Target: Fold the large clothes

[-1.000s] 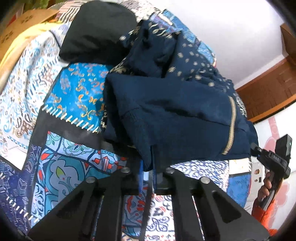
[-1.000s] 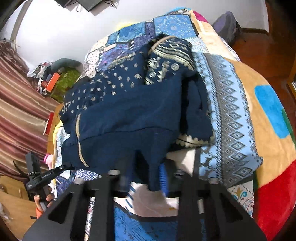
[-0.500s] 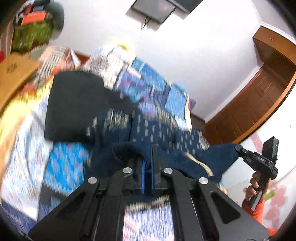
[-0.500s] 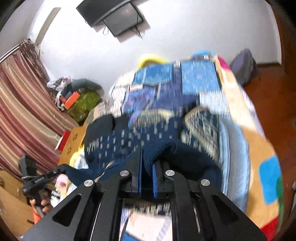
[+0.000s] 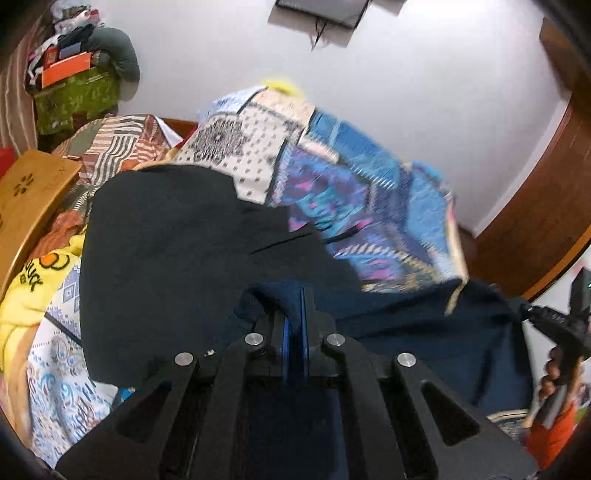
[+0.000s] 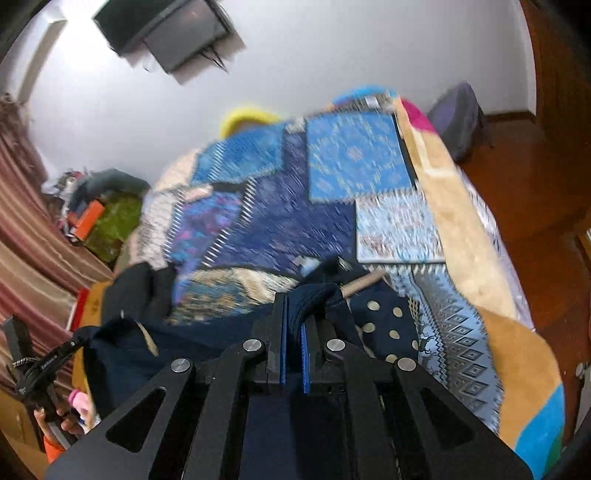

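The navy garment hangs stretched between the two grippers, raised above the near part of the bed. In the left wrist view its upper edge runs from the near centre out to the right, with a pale trim strip showing along it. In the right wrist view the same cloth sags to the left, and a panel with pale dots lies just right of the jaws.

The left gripper has its jaws pressed nearly together, with a bunched fold of the navy fabric pinched between the blue pads. The right gripper is likewise closed on a fold of that cloth, with only the thickness of the fabric between its pads.

Beyond the garment lies a black cloth on the left part of the bed. A patchwork bedspread in blues and cream covers the mattress. A wall-mounted screen hangs on the far white wall.
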Tool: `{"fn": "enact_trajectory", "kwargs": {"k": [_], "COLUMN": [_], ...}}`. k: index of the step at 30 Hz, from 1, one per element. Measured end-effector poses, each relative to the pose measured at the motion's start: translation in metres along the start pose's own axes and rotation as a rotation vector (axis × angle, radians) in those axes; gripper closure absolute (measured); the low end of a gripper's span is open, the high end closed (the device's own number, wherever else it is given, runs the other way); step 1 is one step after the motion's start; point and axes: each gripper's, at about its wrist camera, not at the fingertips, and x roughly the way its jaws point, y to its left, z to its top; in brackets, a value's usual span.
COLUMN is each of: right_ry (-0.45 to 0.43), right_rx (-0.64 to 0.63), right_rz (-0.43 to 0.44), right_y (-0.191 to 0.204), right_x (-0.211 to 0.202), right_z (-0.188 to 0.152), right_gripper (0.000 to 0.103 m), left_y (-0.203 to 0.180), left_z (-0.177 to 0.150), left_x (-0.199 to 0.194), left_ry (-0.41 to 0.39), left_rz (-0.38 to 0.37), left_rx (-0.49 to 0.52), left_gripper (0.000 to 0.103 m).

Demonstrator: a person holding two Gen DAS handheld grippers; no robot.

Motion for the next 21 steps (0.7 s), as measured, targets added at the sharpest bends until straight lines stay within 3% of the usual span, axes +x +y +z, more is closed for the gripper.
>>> {"fn": "enact_trajectory", "kwargs": {"k": [7,9,11,12,13,14,16,18,21], "right_ry": [0.06,0.072,0.075,0.065,0.043,0.005,-0.08,-0.131,-0.104], "right_rx": [0.01,-0.011,-0.033,-0.043,-0.054,-0.065,-0.092,-0.121,-0.146], "right_rz": [0.005,-0.011,-0.031,-0.057,-0.102,-0.166,-0.244,-0.251,-0.226], "right_y": [-0.007,-0.001,0.005,0.009,0.012,0.015,0.021,0.026,0.031], "right_x": [0.007,0.001,-0.004,-0.011,-0.019,-0.027,-0.046,-0.067,-0.084], "right_z": [0.001,0.003,0.005,0.005,0.005,0.003,-0.001,-0.008,-0.014], "right_gripper": [0.097,0.096,0.094,0.09,0.081,0.074,0.045,0.042,0.042], "left_y": [-0.007,-0.01,-0.013,-0.014,-0.015,-0.015,-0.014,-0.013,-0.011], "left_z": [0.0,0.003,0.005,0.006,0.006,0.006,0.004,0.002,-0.011], "left_x": [0.006,0.001,-0.012,-0.017,-0.026,-0.035,-0.049,-0.058,-0.075], "left_ry": [0.005,0.01,-0.012,-0.024,-0.046,-0.068,-0.072,-0.058,-0.042], "left_rz": [0.056,0.066,0.102,0.117,0.134,0.134,0.112,0.1,0.118], "left_rx": [0.063,0.069,0.072,0.07,0.061,0.053,0.04,0.032,0.04], "left_gripper": [0.096,0.087,0.063,0.046,0.039,0.038,0.037,0.037,0.037]}}
